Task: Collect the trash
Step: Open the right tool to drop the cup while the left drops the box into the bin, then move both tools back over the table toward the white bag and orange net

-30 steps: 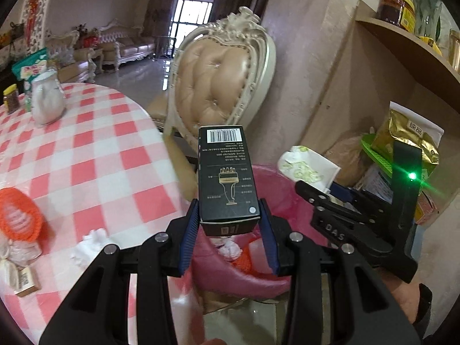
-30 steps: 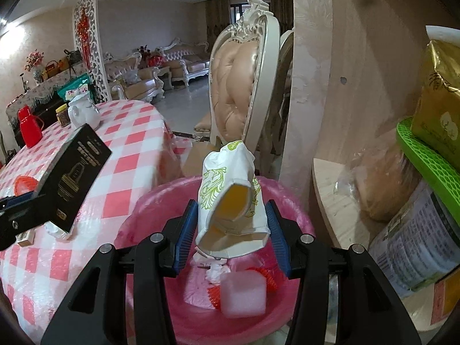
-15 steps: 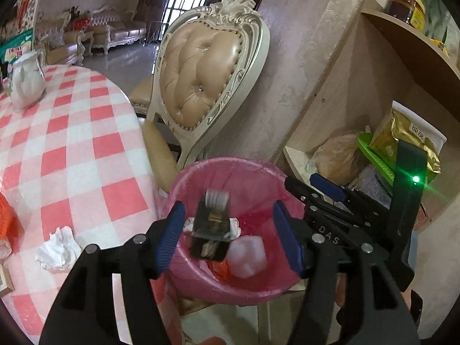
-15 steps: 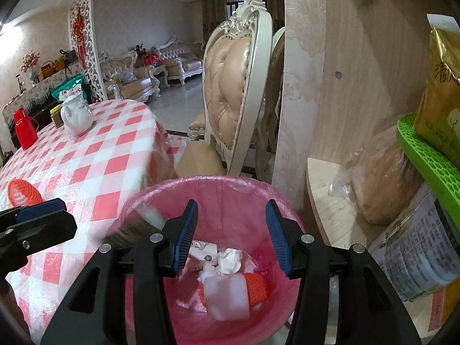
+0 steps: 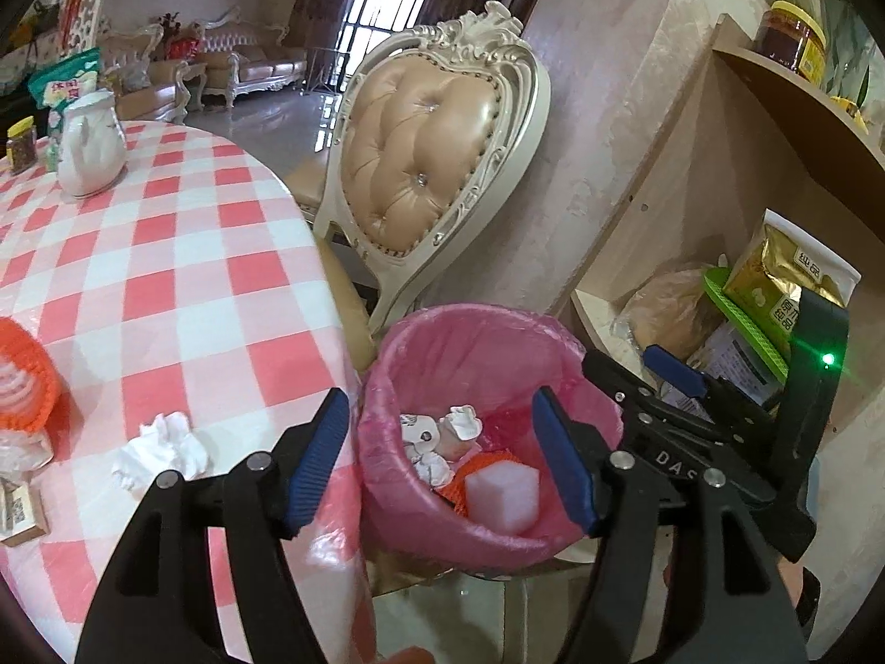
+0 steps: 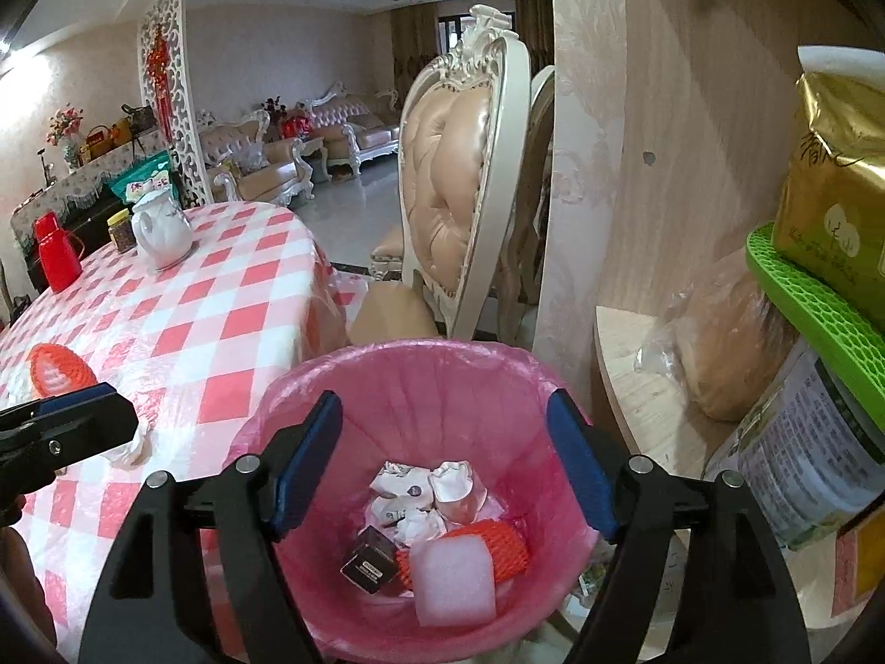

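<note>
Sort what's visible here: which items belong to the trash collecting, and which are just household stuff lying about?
Job:
bin
black box in it
foam block in it
tissue on the table
orange net on the table
left claw, open
right claw, open

Lying about:
teapot
chair
red flask
gold bag

The left gripper (image 5: pixel 442 465) has its blue-padded jaws spread wide with nothing between them. The right gripper (image 6: pixel 445 465) is likewise spread and empty, and shows in the left view just to the right of the left fingers (image 5: pixel 558 462).
</note>
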Demonstrator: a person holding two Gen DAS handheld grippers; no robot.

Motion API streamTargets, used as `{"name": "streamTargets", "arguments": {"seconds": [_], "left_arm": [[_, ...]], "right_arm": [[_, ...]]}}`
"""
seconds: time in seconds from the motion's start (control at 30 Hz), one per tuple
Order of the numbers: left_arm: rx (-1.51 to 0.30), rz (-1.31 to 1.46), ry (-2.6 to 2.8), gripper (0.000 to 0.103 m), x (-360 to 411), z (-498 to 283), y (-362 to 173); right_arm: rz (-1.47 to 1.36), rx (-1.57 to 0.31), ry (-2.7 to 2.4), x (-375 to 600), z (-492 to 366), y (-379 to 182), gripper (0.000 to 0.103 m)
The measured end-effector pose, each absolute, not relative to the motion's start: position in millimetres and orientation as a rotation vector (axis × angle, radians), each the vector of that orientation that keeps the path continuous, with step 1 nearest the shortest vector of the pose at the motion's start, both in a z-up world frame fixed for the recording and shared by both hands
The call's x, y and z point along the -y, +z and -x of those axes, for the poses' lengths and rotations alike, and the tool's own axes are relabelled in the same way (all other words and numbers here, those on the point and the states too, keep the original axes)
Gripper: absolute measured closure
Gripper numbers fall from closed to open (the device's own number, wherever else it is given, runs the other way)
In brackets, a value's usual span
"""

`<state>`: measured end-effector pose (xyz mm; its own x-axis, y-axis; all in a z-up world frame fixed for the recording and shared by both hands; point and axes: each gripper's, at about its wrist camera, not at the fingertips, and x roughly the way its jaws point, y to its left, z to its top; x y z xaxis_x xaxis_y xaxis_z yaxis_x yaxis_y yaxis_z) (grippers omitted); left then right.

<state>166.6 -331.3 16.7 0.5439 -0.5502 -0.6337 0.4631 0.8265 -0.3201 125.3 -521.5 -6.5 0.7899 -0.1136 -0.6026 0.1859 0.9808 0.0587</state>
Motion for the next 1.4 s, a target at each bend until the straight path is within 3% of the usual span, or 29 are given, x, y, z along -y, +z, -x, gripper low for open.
{"name": "streamTargets", "arguments": {"seconds": [0.47, 1.4], "left_arm": [[-0.751, 0.119, -0.515, 0.036, 282, -141, 24], [-0.71, 0.24, -0.288, 0.036, 129, -101, 20]], "right_arm": [[-0.109, -0.625, -0.094, 490, -111, 0, 0.02], [-0.028, -0.639, 0.063, 394, -98, 6, 0.019]]}}
